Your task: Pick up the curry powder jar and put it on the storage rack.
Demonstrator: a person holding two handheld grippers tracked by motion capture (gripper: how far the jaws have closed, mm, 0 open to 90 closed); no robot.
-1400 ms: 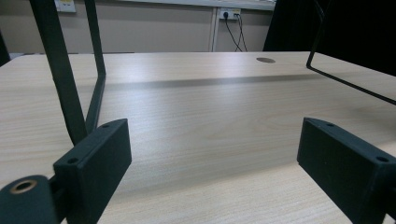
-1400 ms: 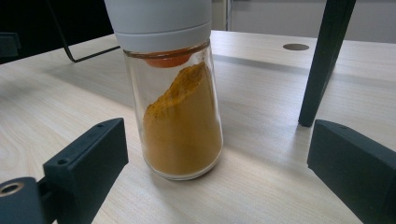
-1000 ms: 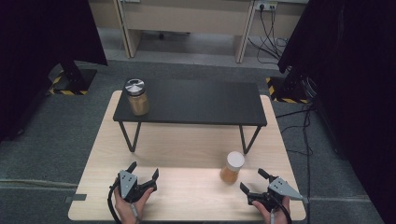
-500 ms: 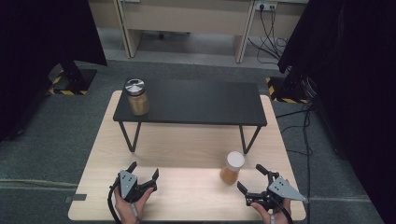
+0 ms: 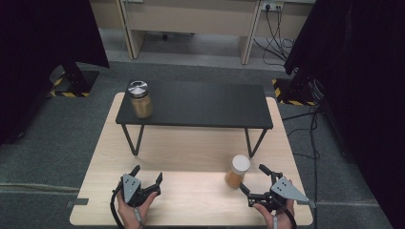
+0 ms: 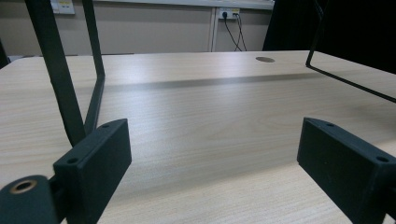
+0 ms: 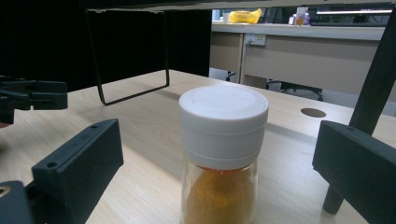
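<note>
A glass jar with a white lid [image 5: 237, 171] and orange-brown powder stands on the wooden table [image 5: 191, 152] at the front right. My right gripper [image 5: 252, 177] is open just to its right and points at it. In the right gripper view the jar [image 7: 223, 154] stands upright between and just ahead of the two black fingers [image 7: 79, 163], untouched. A second jar with a silver lid [image 5: 140, 99] stands on the left end of the black shelf [image 5: 200, 105]. My left gripper [image 5: 147, 172] is open over bare wood at the front left, its jaws [image 6: 215, 154] holding nothing.
The black shelf stands on thin metal legs [image 6: 60, 79] across the far half of the table, with open space beneath it. A cable hole [image 6: 265, 59] lies in the tabletop. Grey carpet, desks and dark curtains surround the table.
My right gripper has risen a little and edged toward the white-lidded jar. The left gripper and both jars have stayed in place.
</note>
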